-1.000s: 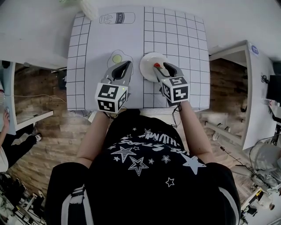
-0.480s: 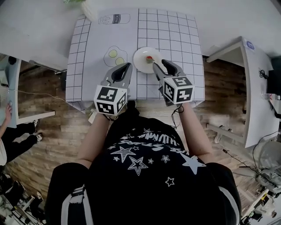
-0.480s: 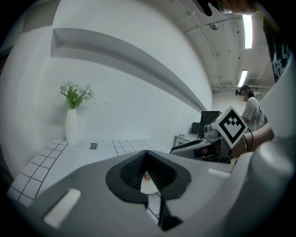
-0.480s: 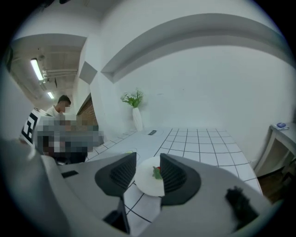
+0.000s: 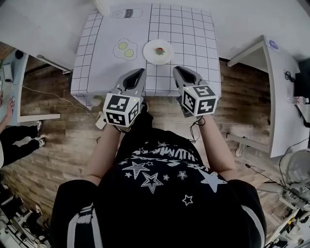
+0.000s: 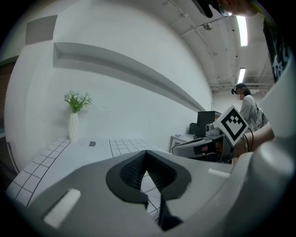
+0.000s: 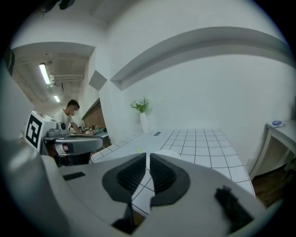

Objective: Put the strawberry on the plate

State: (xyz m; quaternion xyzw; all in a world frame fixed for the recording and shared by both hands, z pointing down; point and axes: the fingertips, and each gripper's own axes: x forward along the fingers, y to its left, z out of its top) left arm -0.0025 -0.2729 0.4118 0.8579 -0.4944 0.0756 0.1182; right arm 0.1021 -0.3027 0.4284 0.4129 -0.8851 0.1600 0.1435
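The red strawberry (image 5: 159,49) lies on the small white plate (image 5: 150,54), in the middle of the grid-patterned table (image 5: 193,43). Both grippers hover apart from it, over the table's near edge. My left gripper (image 5: 138,71) is shut and empty; in the left gripper view (image 6: 146,154) its tips meet. My right gripper (image 5: 178,69) stands right of it and is closing. The right gripper view (image 7: 147,157) shows only a thin slit between the jaws, with nothing in it. Part of the plate (image 7: 172,153) shows just beyond them.
A fried-egg drawing (image 5: 125,48) lies left of the plate and a milk print (image 5: 128,13) at the far edge. A white vase with flowers (image 6: 74,124) stands at the table's back. A white side table (image 5: 276,82) is at the right, wooden floor around, and a person (image 5: 12,133) at the left.
Both grippers have drawn back from the plate to the table's near edge. The right gripper's wide jaws have come together, and the strawberry stays on the plate.
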